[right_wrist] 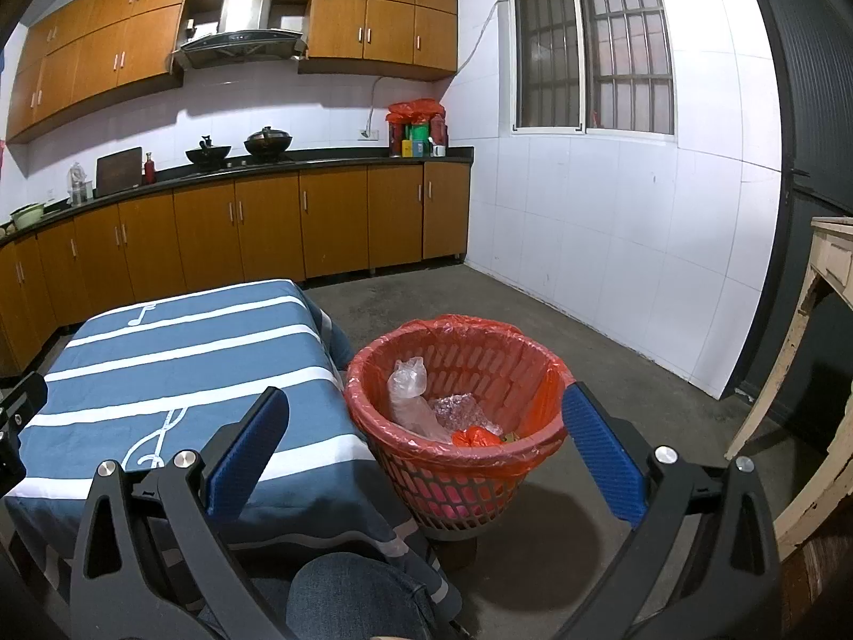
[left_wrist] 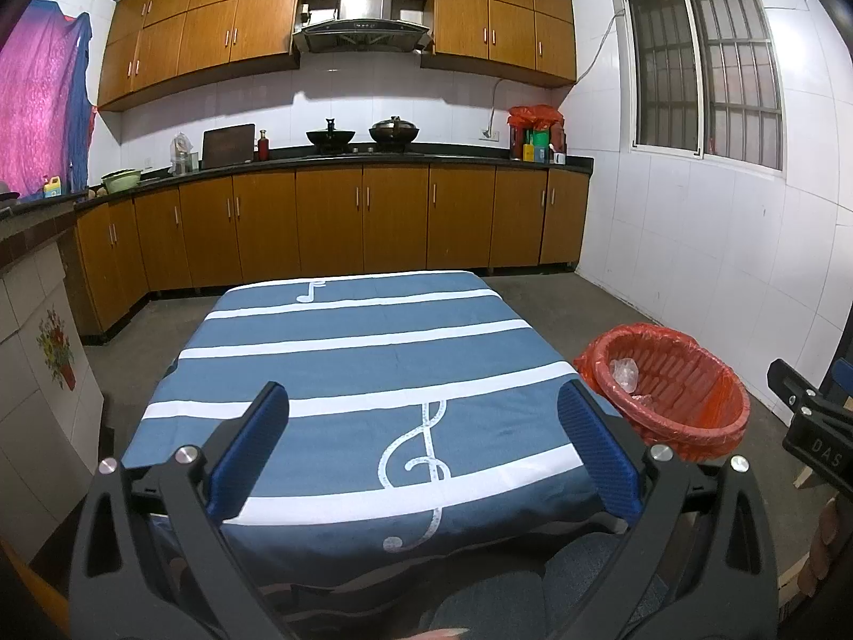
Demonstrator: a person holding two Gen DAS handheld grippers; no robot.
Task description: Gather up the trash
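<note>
A red mesh wastebasket (right_wrist: 469, 474) lined with a red bag stands on the floor just right of the table (right_wrist: 176, 352). Inside it lie a crumpled clear plastic wrapper (right_wrist: 408, 397), bubble wrap (right_wrist: 461, 410) and a small red bag (right_wrist: 474, 437). My right gripper (right_wrist: 424, 426) hangs open over the basket's near rim, nothing between its blue pads. My left gripper (left_wrist: 424, 429) is open above the table's blue striped cloth (left_wrist: 362, 362), empty. The wastebasket (left_wrist: 672, 389) shows at the right in the left wrist view, with the clear wrapper (left_wrist: 625, 373) inside.
Wooden cabinets and a dark counter (left_wrist: 341, 157) with woks and bottles run along the far wall. A white tiled wall with a barred window (right_wrist: 592, 48) stands at the right. A worn cream table (right_wrist: 821, 288) sits far right. The person's knee (right_wrist: 357, 597) is below.
</note>
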